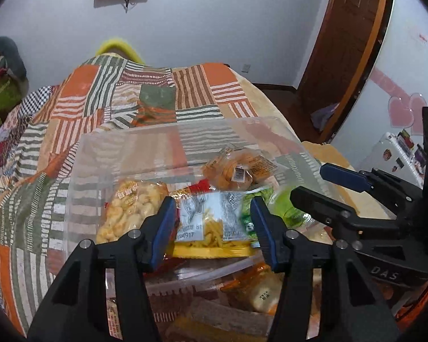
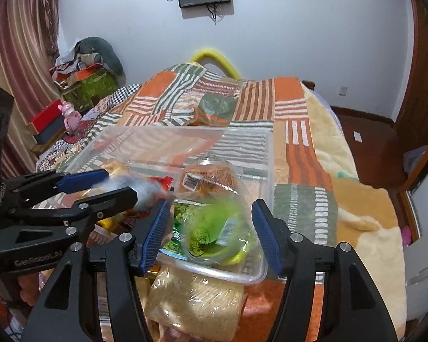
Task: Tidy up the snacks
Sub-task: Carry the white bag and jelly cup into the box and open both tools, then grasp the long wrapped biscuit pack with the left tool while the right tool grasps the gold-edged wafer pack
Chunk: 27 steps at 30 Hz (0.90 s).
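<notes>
A clear plastic bin sits on the bed with several snack packs in it: a puffed-snack bag, a yellow chips bag, a bun pack and a green pack. A green-tinted clear cup, blurred, is inside the bin's near right corner. My left gripper is open over the yellow chips bag. My right gripper is open around the cup without touching it. Each gripper shows in the other's view: the right one, the left one.
More snack packs lie in front of the bin, among them a beige wafer pack and an orange-edged pack. The patchwork blanket covers the bed. A wooden door is right, clutter far left.
</notes>
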{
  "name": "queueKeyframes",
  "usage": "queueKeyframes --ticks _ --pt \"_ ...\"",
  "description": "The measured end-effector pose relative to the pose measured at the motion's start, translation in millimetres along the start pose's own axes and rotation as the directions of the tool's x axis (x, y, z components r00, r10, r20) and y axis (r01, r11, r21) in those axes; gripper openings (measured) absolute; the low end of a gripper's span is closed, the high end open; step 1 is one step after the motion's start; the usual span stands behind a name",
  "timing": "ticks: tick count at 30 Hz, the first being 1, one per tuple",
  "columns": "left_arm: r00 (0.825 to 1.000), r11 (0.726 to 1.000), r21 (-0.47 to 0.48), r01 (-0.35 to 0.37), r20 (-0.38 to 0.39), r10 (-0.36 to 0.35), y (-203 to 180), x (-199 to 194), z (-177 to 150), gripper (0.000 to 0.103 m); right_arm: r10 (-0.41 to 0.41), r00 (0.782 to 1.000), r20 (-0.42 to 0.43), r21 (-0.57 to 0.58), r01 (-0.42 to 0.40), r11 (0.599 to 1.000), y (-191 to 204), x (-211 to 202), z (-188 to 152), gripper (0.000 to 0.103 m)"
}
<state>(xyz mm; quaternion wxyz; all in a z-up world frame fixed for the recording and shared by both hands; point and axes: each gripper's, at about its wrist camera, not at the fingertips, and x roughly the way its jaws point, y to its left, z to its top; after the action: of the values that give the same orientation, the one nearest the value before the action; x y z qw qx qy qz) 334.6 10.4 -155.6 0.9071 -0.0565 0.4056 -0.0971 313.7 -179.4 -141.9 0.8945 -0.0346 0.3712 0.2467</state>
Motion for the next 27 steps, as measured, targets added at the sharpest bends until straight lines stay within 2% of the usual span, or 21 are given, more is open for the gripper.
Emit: queueKeyframes --ticks 5,15,20,27 --pt "0.999 0.999 0.031 -0.022 0.028 0.021 -5 -18 -2 0.058 0.011 1.0 0.027 -0.016 -0.011 1.0 6 -19 2 0.057" --pt "0.993 0.996 0.043 -0.074 0.091 0.07 5 -88 -20 0.067 0.048 0.997 0.053 -0.047 -0.046 0.998 26 -49 -8 0.058" --pt "0.991 0.993 0.017 -0.119 0.063 0.118 28 -103 -42 0.068 0.075 0.997 0.024 -0.078 -0.073 0.994 42 -46 -20 0.058" --pt "0.987 0.986 -0.043 -0.16 -0.033 0.158 67 -100 -85 0.068 0.123 0.99 -0.07 -0.069 -0.128 0.989 55 -20 -40 0.058"
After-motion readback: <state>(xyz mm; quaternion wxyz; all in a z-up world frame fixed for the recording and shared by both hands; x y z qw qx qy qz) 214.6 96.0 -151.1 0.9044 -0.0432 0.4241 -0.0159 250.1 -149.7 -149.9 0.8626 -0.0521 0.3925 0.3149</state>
